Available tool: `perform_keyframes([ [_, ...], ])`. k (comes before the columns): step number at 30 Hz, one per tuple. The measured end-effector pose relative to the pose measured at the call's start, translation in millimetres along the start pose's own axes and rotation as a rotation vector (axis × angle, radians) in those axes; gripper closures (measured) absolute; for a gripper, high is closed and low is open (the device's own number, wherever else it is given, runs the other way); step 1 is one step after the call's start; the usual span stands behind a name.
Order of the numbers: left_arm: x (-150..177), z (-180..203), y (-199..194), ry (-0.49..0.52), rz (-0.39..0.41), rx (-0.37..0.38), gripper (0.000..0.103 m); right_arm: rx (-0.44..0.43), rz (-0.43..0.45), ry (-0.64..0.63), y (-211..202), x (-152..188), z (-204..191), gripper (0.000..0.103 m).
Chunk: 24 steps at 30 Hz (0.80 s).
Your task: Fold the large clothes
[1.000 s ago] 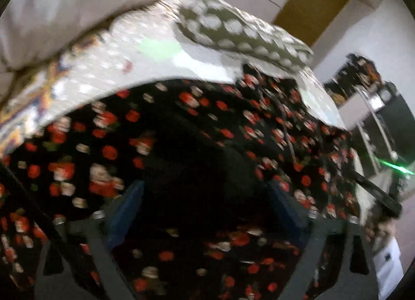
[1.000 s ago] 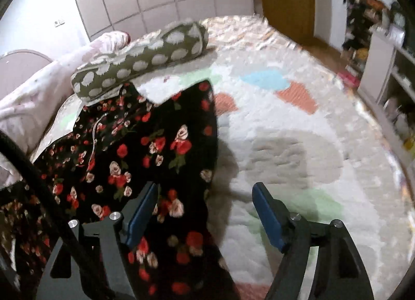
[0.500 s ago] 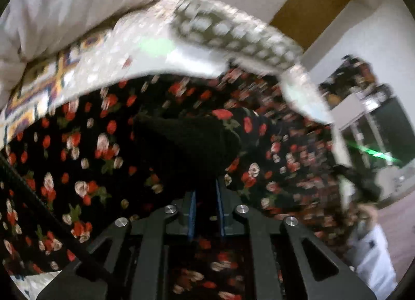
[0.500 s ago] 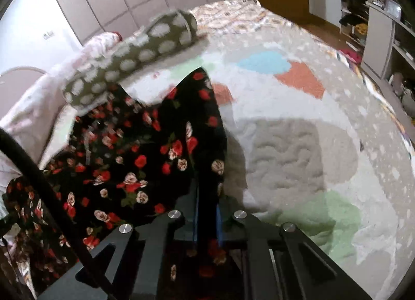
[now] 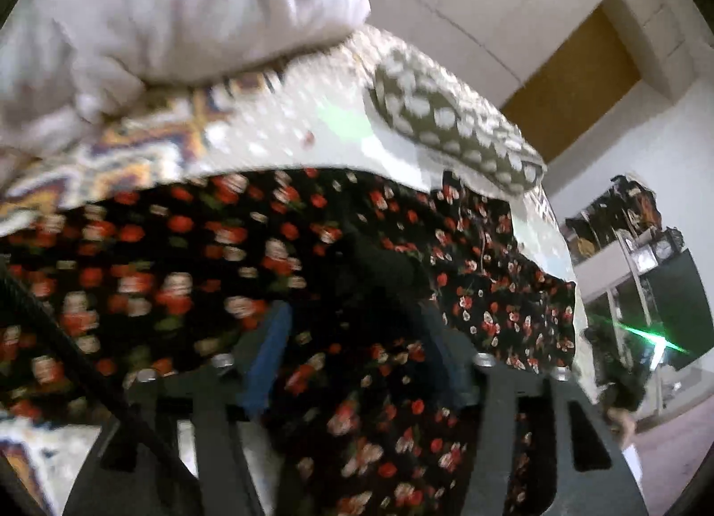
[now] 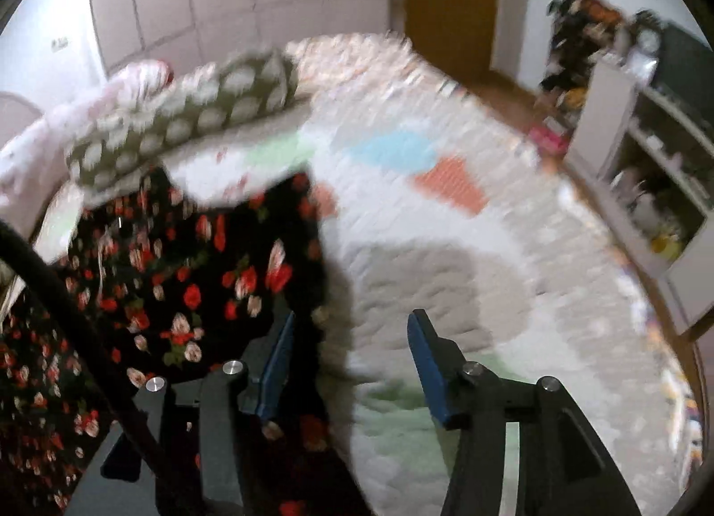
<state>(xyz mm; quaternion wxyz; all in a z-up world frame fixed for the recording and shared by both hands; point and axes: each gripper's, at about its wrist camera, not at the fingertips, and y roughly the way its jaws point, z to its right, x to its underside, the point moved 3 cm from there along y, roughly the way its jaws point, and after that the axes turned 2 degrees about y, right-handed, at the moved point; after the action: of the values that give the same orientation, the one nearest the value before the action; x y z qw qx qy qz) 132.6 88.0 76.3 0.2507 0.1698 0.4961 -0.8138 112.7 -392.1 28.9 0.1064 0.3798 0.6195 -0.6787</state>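
Note:
A black garment with red and white flowers (image 5: 187, 257) lies spread on the quilted bed cover (image 5: 276, 145). In the left wrist view my left gripper (image 5: 357, 337) is open just over the cloth, with a dark fold of it lying between the blue pads (image 5: 267, 351). In the right wrist view the garment (image 6: 192, 266) covers the left part of the bed. My right gripper (image 6: 350, 337) is open at the garment's right edge; its left pad (image 6: 276, 364) is over the cloth, its right pad (image 6: 428, 364) over the bare quilt (image 6: 446, 275).
A long olive bolster with white dots (image 5: 450, 127) (image 6: 187, 118) lies behind the garment. A pale pink duvet (image 5: 169, 11) is heaped at the bed's head. White shelves with clutter (image 6: 647, 185) stand right of the bed, a brown door (image 6: 450, 2) behind.
Half a second ago both grippers were shut on folds of the garment. Both have now opened and let the cloth go; it has dropped back onto the bed.

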Motion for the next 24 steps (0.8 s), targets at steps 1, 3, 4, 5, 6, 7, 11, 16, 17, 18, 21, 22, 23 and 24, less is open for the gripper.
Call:
perform_keyframes([
  [1,6,-2,-13,0.015,0.015,-0.012,0.036,0.018,0.043,-0.023,-17,-2,-3,0.046],
  [3,24,-6,-35,0.033,0.035,-0.037,0.031,0.03,0.093,-0.09,-42,-1,-21,0.046],
  [4,31,-10,-42,0.033,0.042,-0.043,0.031,0.014,0.108,-0.129,-54,0,-34,0.046],
  [5,41,-13,-48,0.037,0.044,-0.049,0.03,-0.046,0.114,-0.181,-68,5,-56,0.046],
  [6,52,-17,-53,0.044,0.041,-0.053,0.03,-0.095,0.111,-0.213,-75,10,-71,0.046],
  [7,64,-20,-57,0.049,0.038,-0.059,0.03,-0.181,0.102,-0.273,-86,19,-99,0.046],
  [11,104,-33,-60,0.048,0.006,-0.074,0.03,-0.477,0.044,-0.548,-115,68,-209,0.055],
  [16,133,-42,-64,0.067,-0.002,-0.076,0.03,-0.554,0.053,-0.844,-119,136,-320,0.062],
  [17,136,-44,-68,0.075,0.01,-0.087,0.03,-0.519,0.064,-0.876,-112,143,-337,0.062],
  [18,137,-45,-72,0.08,0.022,-0.095,0.03,-0.482,0.077,-0.894,-105,147,-347,0.062],
  [21,141,-54,-86,0.09,0.056,-0.118,0.03,-0.34,0.107,-0.935,-72,154,-374,0.062],
  [22,142,-56,-87,0.089,0.06,-0.125,0.03,-0.308,0.115,-0.944,-64,154,-377,0.065],
  [23,142,-59,-89,0.086,0.063,-0.129,0.03,-0.286,0.119,-0.955,-55,154,-381,0.085],
  [24,143,-63,-90,0.079,0.064,-0.13,0.03,-0.276,0.096,-0.954,-45,152,-384,0.094],
])
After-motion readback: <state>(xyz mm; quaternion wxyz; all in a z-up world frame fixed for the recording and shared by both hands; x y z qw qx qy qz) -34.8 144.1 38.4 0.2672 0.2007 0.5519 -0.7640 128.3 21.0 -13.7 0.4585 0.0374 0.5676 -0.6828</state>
